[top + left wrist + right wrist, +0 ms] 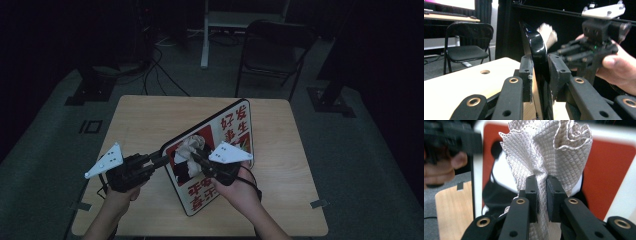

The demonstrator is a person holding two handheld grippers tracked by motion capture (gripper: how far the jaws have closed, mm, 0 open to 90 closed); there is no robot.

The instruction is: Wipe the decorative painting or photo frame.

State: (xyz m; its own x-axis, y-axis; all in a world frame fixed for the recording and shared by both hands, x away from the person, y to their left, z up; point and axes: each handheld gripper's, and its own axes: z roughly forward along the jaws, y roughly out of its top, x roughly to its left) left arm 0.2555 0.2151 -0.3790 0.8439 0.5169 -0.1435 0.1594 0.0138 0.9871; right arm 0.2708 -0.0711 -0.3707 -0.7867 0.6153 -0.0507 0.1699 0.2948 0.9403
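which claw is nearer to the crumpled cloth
Right. The right claw is shut on the cloth, holding it against the board. The left claw clamps the board's edge, off to the cloth's side.

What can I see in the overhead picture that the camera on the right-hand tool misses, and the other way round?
High view: the whole wooden table, a folding chair behind it, and both hands, the left gripper clamping the sign's edge.

Right gripper view: the cloth's diamond weave, pinched between the right gripper's jaws.

Both: the red-and-white sign with the cloth against it.
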